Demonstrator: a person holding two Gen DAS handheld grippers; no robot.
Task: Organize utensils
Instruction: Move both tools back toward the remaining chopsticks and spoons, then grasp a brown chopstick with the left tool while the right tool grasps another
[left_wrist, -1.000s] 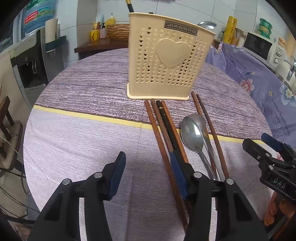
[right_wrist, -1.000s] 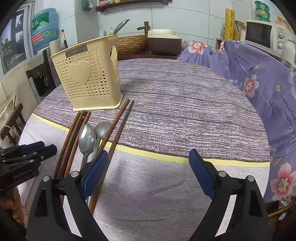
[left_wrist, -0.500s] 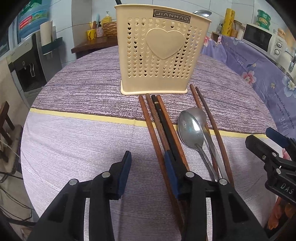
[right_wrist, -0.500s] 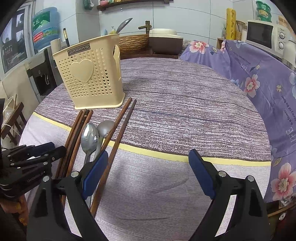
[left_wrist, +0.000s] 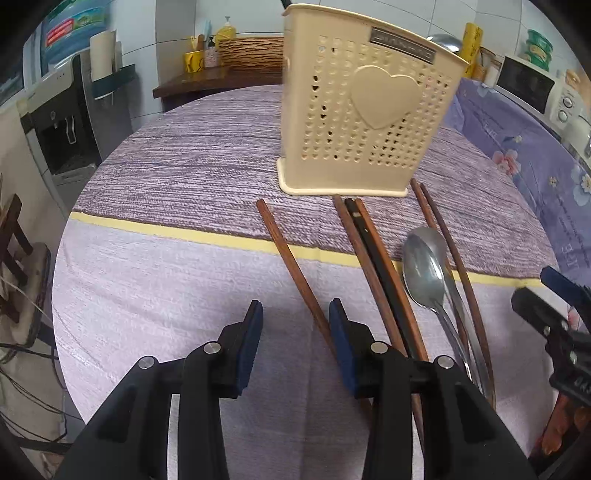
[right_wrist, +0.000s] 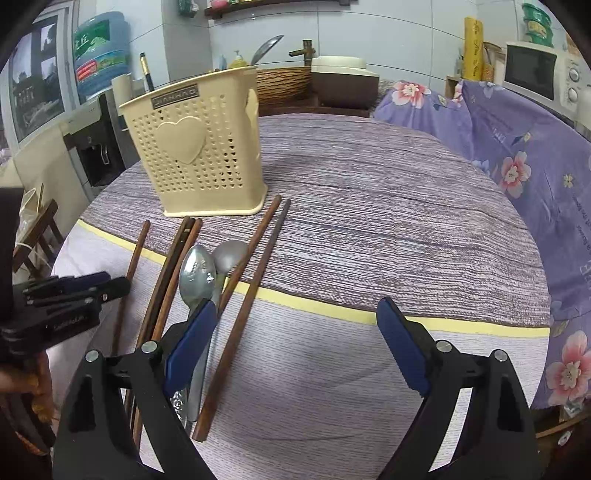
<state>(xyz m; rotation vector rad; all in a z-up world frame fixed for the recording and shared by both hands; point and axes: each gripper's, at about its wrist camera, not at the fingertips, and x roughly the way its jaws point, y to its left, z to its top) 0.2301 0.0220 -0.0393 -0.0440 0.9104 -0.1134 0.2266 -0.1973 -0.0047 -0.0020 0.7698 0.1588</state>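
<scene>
Mostly the utensils still lie on the table (right_wrist: 369, 229) before the holder (right_wrist: 199, 155) — chopsticks (right_wrist: 255, 251), spoons (right_wrist: 197, 273). One chopstick (left_wrist: 291, 258) sits between the half-open left gripper (left_wrist: 295, 332), ungripped. The right gripper (right_wrist: 295, 347) is wide open, empty.

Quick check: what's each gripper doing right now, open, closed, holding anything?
Left gripper: partly open, holding nothing; one chopstick runs past the inner face of one finger.
Right gripper: wide open, nothing between its fingers.
</scene>
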